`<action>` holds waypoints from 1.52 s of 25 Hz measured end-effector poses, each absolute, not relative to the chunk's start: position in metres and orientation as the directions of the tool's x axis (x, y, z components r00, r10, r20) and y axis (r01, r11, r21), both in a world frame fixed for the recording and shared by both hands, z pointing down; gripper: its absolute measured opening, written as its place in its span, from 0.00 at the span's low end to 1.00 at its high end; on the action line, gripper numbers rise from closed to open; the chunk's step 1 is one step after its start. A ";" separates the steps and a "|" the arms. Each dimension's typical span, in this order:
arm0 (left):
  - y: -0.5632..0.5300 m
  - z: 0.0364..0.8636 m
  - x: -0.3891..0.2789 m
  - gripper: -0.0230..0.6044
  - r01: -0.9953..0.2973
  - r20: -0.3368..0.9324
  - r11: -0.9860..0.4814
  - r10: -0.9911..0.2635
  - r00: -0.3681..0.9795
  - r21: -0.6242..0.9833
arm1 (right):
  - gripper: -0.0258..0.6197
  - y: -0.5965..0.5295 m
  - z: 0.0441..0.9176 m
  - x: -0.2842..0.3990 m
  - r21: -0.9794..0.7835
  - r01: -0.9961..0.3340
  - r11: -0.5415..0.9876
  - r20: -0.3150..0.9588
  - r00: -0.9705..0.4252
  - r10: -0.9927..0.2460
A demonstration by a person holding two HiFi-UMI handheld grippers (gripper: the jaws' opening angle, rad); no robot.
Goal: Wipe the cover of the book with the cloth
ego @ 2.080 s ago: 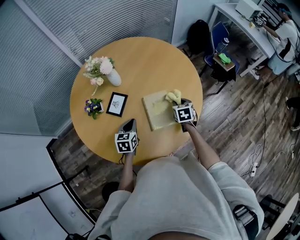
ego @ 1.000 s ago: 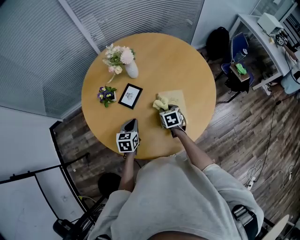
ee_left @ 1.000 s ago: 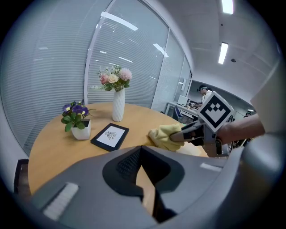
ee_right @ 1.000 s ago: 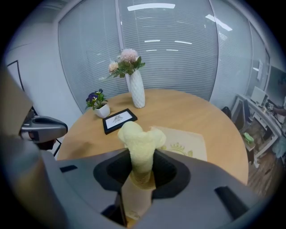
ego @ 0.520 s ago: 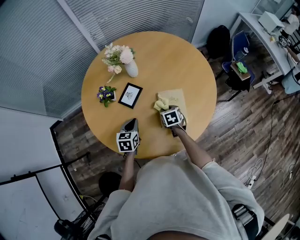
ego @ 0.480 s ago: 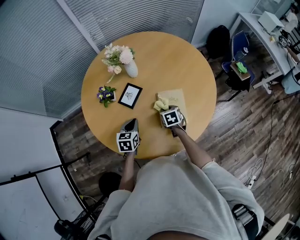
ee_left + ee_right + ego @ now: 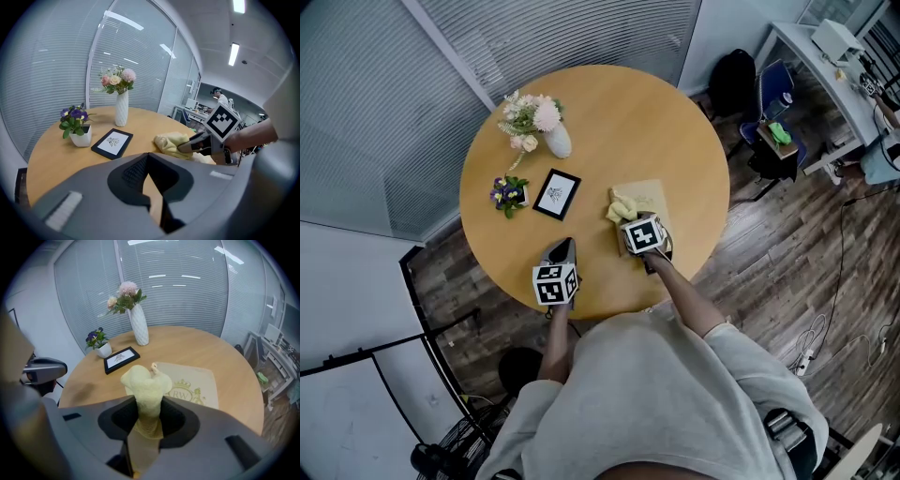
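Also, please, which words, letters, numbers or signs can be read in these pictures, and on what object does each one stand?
"RW": printed under a small crown emblem on the cover of the book.
Picture frame: it holds a drawing, and any print under it is too small to read.
Cloth: it bears no text.

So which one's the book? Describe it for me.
On the round wooden table, look toward the person's right side. The flat beige square book lies there, by the yellow cloth in the right claw; unlike the black-framed picture nearby, it is pale, frameless, with a crown emblem.
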State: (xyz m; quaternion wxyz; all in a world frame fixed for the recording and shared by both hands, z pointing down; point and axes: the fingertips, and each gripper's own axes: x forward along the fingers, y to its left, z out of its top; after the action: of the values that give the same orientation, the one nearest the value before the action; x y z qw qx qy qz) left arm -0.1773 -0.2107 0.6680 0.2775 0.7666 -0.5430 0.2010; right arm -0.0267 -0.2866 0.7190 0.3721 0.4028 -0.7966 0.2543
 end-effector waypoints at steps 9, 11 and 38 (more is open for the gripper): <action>-0.214 0.668 -0.167 0.05 -0.938 0.608 -0.277 -0.714 0.347 0.211 | 0.23 -0.287 0.717 -0.009 -0.113 -0.850 0.515 0.801 -0.385 -0.459; -0.215 0.667 -0.164 0.05 -0.935 0.607 -0.284 -0.712 0.354 0.212 | 0.23 -0.287 0.717 -0.003 -0.108 -0.851 0.515 0.804 -0.379 -0.459; -0.226 0.665 -0.130 0.05 -0.903 0.593 -0.367 -0.684 0.425 0.224 | 0.23 -0.284 0.726 0.085 -0.082 -0.930 0.358 0.837 -0.259 -0.481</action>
State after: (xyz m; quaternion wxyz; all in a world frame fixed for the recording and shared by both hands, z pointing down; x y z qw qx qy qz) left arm -0.1296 -0.2264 0.6647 0.2668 0.8009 -0.4953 0.2053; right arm 0.0848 -0.2835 0.7262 0.3737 0.4806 -0.7343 0.3003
